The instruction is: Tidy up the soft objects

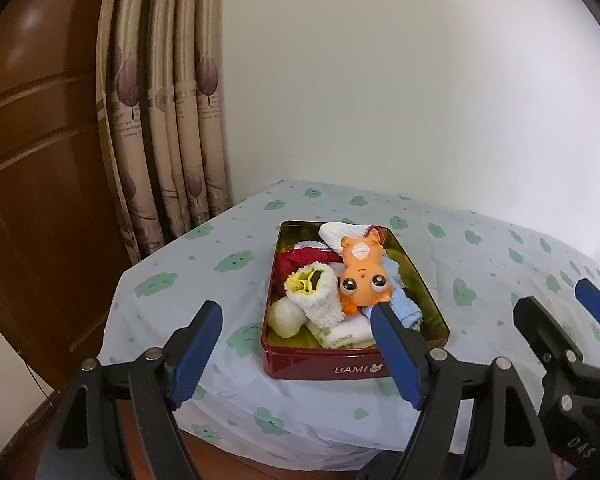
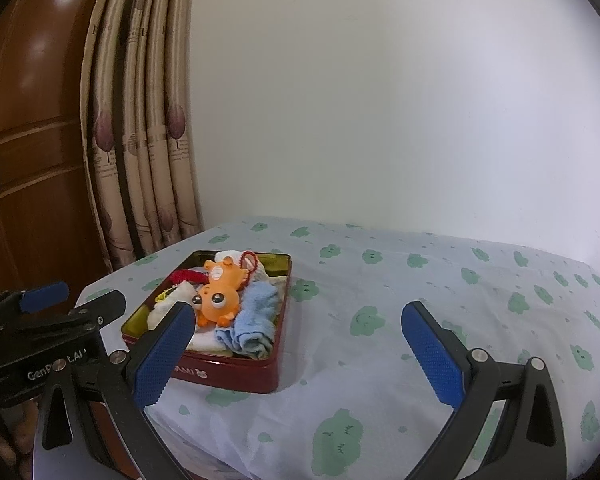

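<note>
Left wrist view has the red tin [image 1: 324,366] at lower centre of the frame, resting on a worktop [image 1: 480,248] covered in a pale cloth with green cloud prints. Piled inside are the soft things: an orange toy [image 1: 365,276] with big eyes lying on top, a fluffy white sock [image 1: 320,300] with a yellow lining to its left, a red cloth [image 1: 300,260] behind that, and a blue cloth [image 1: 400,300] along the right wall.

Both tools hang short of the tin and hold nothing. The left tool [image 1: 296,354] has its blue pads spread wide, one at lower left, the other in front of the tin's near right corner. The right tool [image 2: 300,352] stands equally wide over bare cloth at lower centre of the right wrist view, to the right of the tin.

Everything in the pile looks light and limp, so it should squash rather than slip. The toy is probably squeezable rubber, though that is hard to confirm from here; its round body offers the fullest grip. Socks and cloths are best pinched at a bunched fold, since a loose edge would drag neighbours along.
</note>
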Demonstrator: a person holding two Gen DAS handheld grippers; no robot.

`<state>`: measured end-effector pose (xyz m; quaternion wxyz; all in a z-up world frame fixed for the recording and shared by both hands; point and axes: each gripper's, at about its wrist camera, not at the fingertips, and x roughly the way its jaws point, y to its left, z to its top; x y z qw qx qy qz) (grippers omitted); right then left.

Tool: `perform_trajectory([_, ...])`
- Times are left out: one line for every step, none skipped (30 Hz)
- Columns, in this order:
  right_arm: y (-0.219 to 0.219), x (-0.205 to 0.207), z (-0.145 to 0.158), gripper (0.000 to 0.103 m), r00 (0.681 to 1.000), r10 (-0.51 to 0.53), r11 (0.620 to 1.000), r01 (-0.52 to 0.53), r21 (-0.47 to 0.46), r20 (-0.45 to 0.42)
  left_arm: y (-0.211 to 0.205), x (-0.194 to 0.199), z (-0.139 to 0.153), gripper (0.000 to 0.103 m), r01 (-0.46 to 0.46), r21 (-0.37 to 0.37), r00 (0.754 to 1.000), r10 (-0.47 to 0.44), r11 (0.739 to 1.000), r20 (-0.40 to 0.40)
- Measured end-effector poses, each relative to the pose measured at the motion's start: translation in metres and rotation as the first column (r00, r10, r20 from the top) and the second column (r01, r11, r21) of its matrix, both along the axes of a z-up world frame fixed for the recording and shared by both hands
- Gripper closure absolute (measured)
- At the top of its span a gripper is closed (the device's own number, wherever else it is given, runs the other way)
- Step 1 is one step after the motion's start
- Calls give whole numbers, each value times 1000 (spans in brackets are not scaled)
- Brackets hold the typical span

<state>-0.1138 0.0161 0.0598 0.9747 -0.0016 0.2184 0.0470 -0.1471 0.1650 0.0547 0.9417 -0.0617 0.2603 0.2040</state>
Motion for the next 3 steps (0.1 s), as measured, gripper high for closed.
perform_trajectory([-5,0,1,1,1000,-4,1000,4,-3,1,-2,0,1,24,0,-3,1000,0,1000,0])
perform_trajectory([-12,0,1,1,1000,-12,1000,12,-8,1,-3,0,2,24,8,-15,1000,-8,1000,0])
perform_trajectory([-20,1,2,1,1000,-22,1000,22,-12,0,-5,0,4,24,20,-29,1000,-20,999,-1])
